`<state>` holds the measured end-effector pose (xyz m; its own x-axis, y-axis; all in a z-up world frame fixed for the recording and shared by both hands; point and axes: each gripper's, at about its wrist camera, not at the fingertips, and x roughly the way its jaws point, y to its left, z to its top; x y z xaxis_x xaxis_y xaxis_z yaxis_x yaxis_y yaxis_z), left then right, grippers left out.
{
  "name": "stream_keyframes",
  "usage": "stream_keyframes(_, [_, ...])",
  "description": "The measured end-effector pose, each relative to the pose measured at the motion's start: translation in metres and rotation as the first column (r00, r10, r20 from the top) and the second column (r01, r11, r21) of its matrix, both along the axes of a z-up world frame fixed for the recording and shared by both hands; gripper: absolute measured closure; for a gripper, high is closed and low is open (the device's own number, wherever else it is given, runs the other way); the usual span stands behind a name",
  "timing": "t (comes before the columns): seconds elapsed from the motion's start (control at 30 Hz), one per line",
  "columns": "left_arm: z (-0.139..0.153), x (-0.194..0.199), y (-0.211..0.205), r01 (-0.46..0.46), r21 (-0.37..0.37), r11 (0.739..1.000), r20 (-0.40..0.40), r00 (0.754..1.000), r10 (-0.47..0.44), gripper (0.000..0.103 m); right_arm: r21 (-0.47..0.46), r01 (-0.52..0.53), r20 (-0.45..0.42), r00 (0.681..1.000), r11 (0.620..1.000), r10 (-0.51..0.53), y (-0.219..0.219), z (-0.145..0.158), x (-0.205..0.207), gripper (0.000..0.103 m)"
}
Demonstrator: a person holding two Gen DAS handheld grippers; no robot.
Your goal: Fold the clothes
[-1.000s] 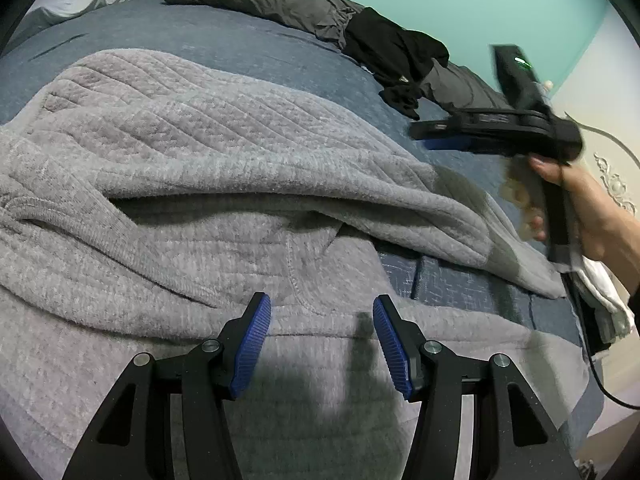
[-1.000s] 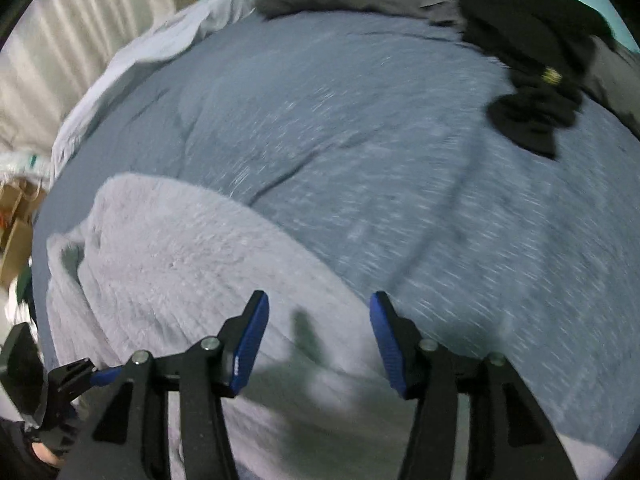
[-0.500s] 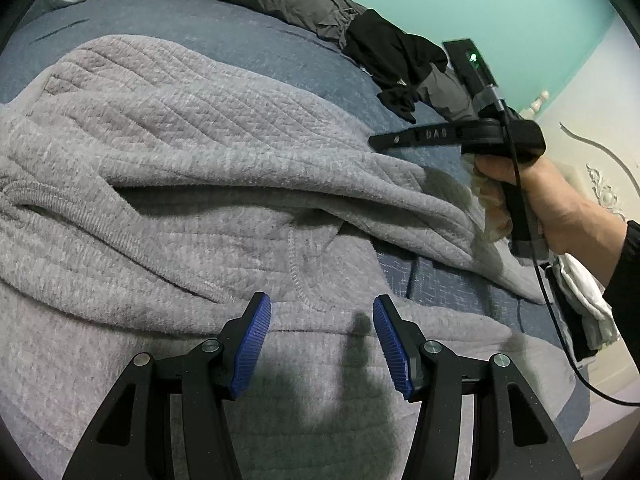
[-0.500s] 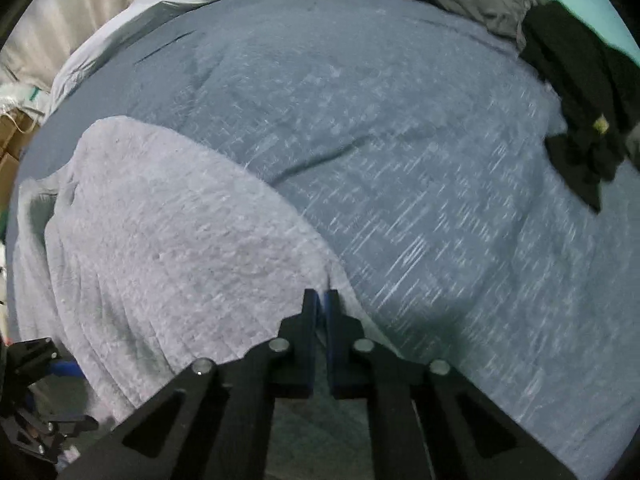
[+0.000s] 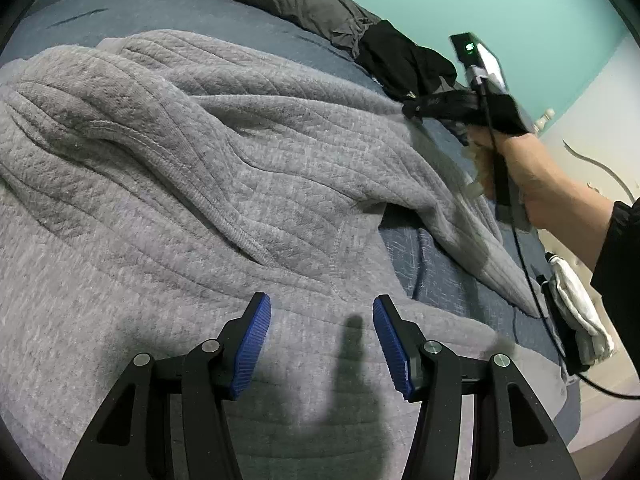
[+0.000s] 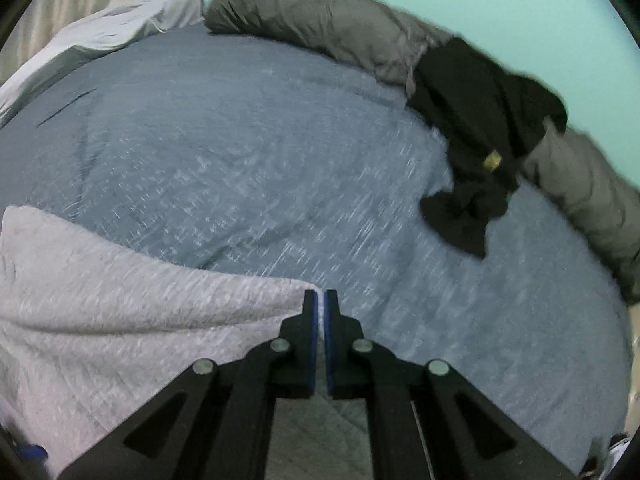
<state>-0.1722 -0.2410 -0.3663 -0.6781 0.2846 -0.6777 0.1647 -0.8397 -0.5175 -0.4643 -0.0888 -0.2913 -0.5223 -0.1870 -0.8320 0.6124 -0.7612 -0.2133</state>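
A grey quilted sweatshirt lies spread on a blue bed. My left gripper is open and empty, low over the sweatshirt's near part. My right gripper is shut on an edge of the grey sweatshirt and holds it lifted above the bed. In the left wrist view the right gripper shows at the far right, pinching the fabric, which hangs from it in a raised fold.
A dark grey blanket and a black garment lie along the bed's far edge by a teal wall. A pale sheet lies at the far left. A white cloth hangs off the bed's right side.
My right gripper closed on the sweatshirt's edge and has lifted it up and away across the bed. My left gripper has stayed open over the near part.
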Motion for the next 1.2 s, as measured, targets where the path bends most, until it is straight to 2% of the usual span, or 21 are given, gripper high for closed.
stream_keyframes(0.07, [0.000, 0.000, 0.000, 0.000, 0.004, 1.000, 0.001, 1.000, 0.000, 0.046, 0.021, -0.009, 0.060, 0.998, 1.000, 0.008, -0.003, -0.009, -0.001, 0.100])
stream_keyframes(0.1, [0.000, 0.000, 0.000, -0.001, 0.007, 1.000, 0.002, 1.000, 0.001, 0.046, 0.001, -0.016, 0.066, 0.998, 1.000, 0.016, -0.003, -0.006, 0.000, 0.098])
stream_keyframes(0.27, [0.003, 0.002, -0.005, -0.012, 0.022, 1.000, 0.002, 1.000, 0.012, 0.046, -0.186, -0.041, 0.033, 0.998, 0.982, 0.047, -0.004, 0.036, 0.007, 0.096])
stream_keyframes(0.3, [0.006, 0.003, -0.007, -0.017, 0.020, 1.000, 0.000, 1.000, 0.017, 0.046, -0.220, -0.051, 0.048, 0.997, 0.974, 0.063, -0.010, 0.043, 0.008, 0.095])
stream_keyframes(0.37, [0.012, 0.004, -0.014, -0.033, 0.006, 0.999, -0.004, 0.999, 0.033, 0.046, -0.259, -0.082, 0.098, 0.989, 0.962, 0.111, -0.028, 0.047, 0.012, 0.086])
stream_keyframes(0.43, [0.018, 0.009, -0.024, -0.060, -0.018, 0.998, -0.010, 0.998, 0.060, 0.046, -0.248, -0.123, 0.149, 0.975, 0.961, 0.163, -0.051, 0.041, 0.020, 0.077])
stream_keyframes(0.5, [0.020, 0.014, -0.039, -0.097, -0.047, 0.994, -0.007, 0.995, 0.097, 0.046, -0.240, -0.164, 0.200, 0.956, 0.957, 0.214, -0.074, 0.035, 0.028, 0.076])
stream_keyframes(0.63, [0.018, 0.024, -0.074, -0.174, -0.140, 0.975, 0.030, 0.983, 0.180, 0.046, -0.214, -0.227, 0.237, 0.932, 0.950, 0.276, -0.109, 0.019, 0.045, 0.074])
stream_keyframes(0.67, [0.016, 0.026, -0.082, -0.188, -0.157, 0.970, 0.041, 0.980, 0.197, 0.046, -0.211, -0.233, 0.242, 0.929, 0.949, 0.282, -0.115, 0.017, 0.050, 0.070])
stream_keyframes(0.77, [0.010, 0.029, -0.091, -0.204, -0.161, 0.966, 0.061, 0.974, 0.216, 0.046, -0.207, -0.253, 0.252, 0.919, 0.945, 0.302, -0.133, 0.010, 0.057, 0.058])
stream_keyframes(0.83, [0.009, 0.026, -0.087, -0.196, -0.170, 0.966, 0.065, 0.976, 0.210, 0.046, -0.208, -0.272, 0.259, 0.911, 0.940, 0.321, -0.145, 0.007, 0.063, 0.056])
stream_keyframes(0.93, [0.008, 0.021, -0.081, -0.185, -0.184, 0.965, 0.071, 0.977, 0.201, 0.046, -0.187, -0.292, 0.247, 0.910, 0.938, 0.333, -0.161, 0.003, 0.068, 0.056])
stream_keyframes(1.07, [0.007, 0.023, -0.083, -0.188, -0.165, 0.968, 0.070, 0.977, 0.202, 0.046, -0.142, -0.289, 0.261, 0.912, 0.947, 0.318, -0.180, -0.013, 0.067, 0.056])
stream_keyframes(1.2, [0.007, 0.024, -0.083, -0.188, -0.162, 0.969, 0.069, 0.977, 0.201, 0.046, -0.095, -0.365, 0.252, 0.891, 0.926, 0.377, -0.195, -0.027, 0.084, 0.056])
